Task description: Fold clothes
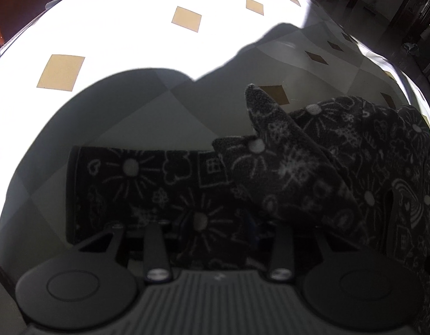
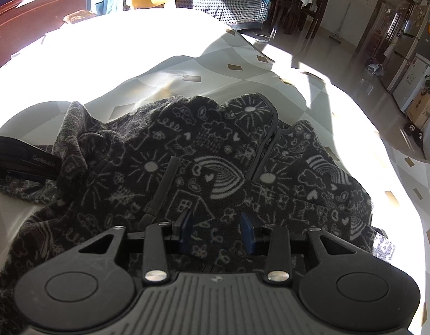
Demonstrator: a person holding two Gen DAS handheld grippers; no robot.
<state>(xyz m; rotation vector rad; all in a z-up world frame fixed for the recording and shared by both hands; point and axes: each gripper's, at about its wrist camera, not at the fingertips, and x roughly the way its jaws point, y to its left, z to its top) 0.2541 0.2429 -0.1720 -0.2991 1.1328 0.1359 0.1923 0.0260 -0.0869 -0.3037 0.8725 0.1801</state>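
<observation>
A dark fleece garment (image 1: 312,167) with white doodle patterns lies crumpled on a checked tablecloth (image 1: 117,28). Its sleeve (image 1: 131,189) stretches left across the left wrist view, and a pointed fold sticks up. The left gripper (image 1: 217,231) is buried in the cloth, jaws close together with the sleeve pinched between them. From the right wrist view this left gripper (image 2: 47,164) enters at the left edge, fabric bunched at its tip. The right gripper (image 2: 217,229) is shut on a fold of the garment (image 2: 215,145), with cloth filling the gap between its blue pads (image 2: 187,231).
Strong sunlight washes out the far part of the tablecloth (image 2: 131,42). The table edge curves along the right, with bare floor (image 2: 340,64) beyond. A houndstooth-covered couch (image 2: 228,5), dark chairs (image 2: 312,8) and a fridge (image 2: 404,55) stand farther off. Dark wooden furniture (image 2: 33,14) borders the far left.
</observation>
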